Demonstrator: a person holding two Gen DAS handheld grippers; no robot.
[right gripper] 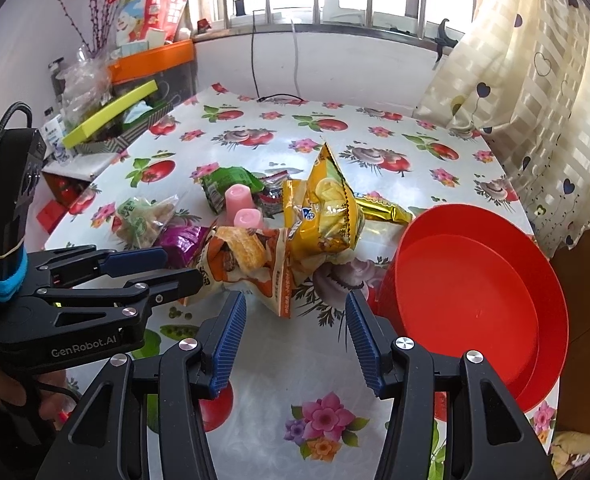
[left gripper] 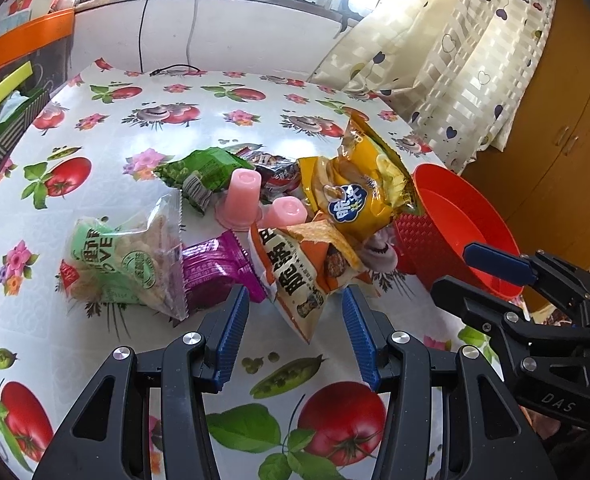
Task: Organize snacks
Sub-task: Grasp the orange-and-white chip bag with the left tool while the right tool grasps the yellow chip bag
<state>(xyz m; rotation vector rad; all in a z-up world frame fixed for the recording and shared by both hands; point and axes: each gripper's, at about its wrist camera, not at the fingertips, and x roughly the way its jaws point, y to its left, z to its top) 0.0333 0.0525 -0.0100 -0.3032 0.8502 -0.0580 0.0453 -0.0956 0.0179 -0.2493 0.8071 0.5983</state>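
A heap of snack packs lies mid-table: a yellow chip bag (left gripper: 359,184) (right gripper: 327,208), an orange-white pack (left gripper: 299,264) (right gripper: 251,264), a purple pack (left gripper: 219,268), a clear green-label pack (left gripper: 127,264) (right gripper: 143,220), a green pack (left gripper: 203,172) and two pink jelly cups (left gripper: 243,196) (right gripper: 241,204). A red basket (left gripper: 463,224) (right gripper: 475,304) stands at the right. My left gripper (left gripper: 295,300) is open and empty just short of the orange-white pack. My right gripper (right gripper: 295,304) is open and empty, between that pack and the basket.
The table (left gripper: 167,360) has a tomato-and-flower cloth. Boxes and clutter (right gripper: 111,112) stand beyond its left edge. A curtain (right gripper: 535,92) hangs at the back right, and a wooden cabinet (left gripper: 555,128) is to the right.
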